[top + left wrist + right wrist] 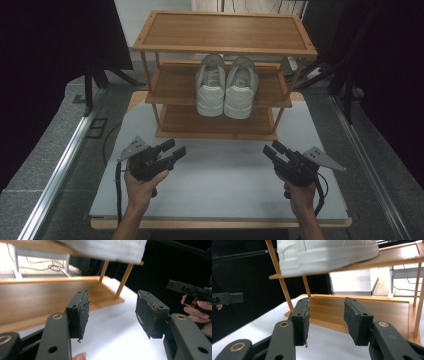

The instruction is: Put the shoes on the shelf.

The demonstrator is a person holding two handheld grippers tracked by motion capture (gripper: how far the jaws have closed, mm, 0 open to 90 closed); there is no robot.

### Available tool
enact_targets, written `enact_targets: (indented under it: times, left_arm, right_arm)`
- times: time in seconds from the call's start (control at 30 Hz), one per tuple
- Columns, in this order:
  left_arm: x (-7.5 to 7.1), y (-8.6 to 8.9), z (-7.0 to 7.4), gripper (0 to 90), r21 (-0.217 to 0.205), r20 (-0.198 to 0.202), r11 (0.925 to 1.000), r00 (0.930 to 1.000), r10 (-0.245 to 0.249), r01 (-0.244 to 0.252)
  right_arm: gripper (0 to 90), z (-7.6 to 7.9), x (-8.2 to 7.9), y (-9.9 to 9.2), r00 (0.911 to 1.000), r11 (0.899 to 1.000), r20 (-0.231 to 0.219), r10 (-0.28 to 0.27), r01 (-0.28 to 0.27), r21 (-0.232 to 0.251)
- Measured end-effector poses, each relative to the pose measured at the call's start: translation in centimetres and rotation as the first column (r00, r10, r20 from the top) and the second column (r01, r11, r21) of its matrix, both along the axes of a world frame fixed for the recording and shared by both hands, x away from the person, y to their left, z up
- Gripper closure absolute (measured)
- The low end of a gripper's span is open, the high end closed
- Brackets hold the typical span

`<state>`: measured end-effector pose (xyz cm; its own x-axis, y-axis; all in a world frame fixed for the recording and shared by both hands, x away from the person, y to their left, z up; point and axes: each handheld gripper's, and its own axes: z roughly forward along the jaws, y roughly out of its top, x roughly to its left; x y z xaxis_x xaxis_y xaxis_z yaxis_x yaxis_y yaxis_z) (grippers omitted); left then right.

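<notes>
The pair of white shoes [227,86] sits heels-out on the rack's [176,85] middle shelf for an easy grab, while the left gripper [174,150] and right gripper [273,149] hover over the desk [220,185], fingers apart and empty.

You had white worktop [220,185] in front of you, pale wood edge along its near side. Grey speckled floor [45,150] ran on both sides. Metal rail [60,170] lay along floor at your left, second rail [365,165] at your right. Black curtains [50,40] hung dark on both sides; black stand legs [100,77] stood at curtain foot. Behind, brighter pale wall [165,7], loose cables [53,266] on floor there.
</notes>
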<state>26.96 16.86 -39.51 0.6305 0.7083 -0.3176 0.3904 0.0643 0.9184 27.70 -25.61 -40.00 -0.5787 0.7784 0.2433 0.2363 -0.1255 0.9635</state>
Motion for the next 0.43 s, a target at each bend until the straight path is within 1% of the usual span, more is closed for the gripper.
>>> enact_targets:
  times: [0.1,0.17,0.23,0.3,0.33,0.37,0.4,0.43]
  left_arm:
    - [-0.1,0.2,-0.8,43.1,-0.010,-0.019,1.0000,0.9998,0.002,-0.002]
    - [0.0,0.2,-0.9,42.6,0.002,-0.027,1.0000,0.9996,-0.004,0.004]
    - [-0.2,0.3,-0.8,42.2,0.002,-0.018,1.0000,0.9998,0.001,-0.001]
    - [-0.3,0.3,-0.8,41.6,0.006,-0.014,1.0000,0.9999,0.005,-0.005]
    - [-0.3,0.3,-0.8,41.2,0.014,-0.011,0.9999,0.9999,0.002,-0.002]
    - [-0.4,0.3,-0.9,40.6,0.024,-0.011,0.9997,0.9999,0.003,-0.002]
    - [-0.4,0.2,-1.0,40.1,0.032,-0.011,0.9995,0.9999,0.005,-0.005]
    - [-0.3,0.2,-1.1,39.9,0.036,-0.013,0.9993,0.9999,0.008,-0.008]
  right_arm:
    - [54.2,-0.9,-0.4,-0.1,1.0000,1.000,0.004,0.000,0.000,-0.019]
    - [53.5,-1.1,-0.7,-0.1,0.9999,1.000,0.015,-0.004,0.005,-0.019]
    - [51.6,-1.0,-0.7,0.0,0.9997,0.999,0.022,0.003,-0.002,-0.035]
    - [49.8,-0.8,-1.0,-0.1,0.9984,0.998,0.055,0.008,-0.005,-0.056]
    - [48.3,-0.9,-1.1,-0.1,0.9980,0.998,0.063,0.008,-0.004,-0.063]
    - [46.6,-1.0,-1.2,-0.4,0.9979,0.997,0.064,0.009,-0.004,-0.083]
    - [45.3,-1.2,-1.2,-0.7,0.9980,0.996,0.063,-0.002,0.008,-0.093]
    - [44.2,-1.3,-1.2,-1.0,0.9981,0.995,0.059,-0.014,0.020,-0.094]
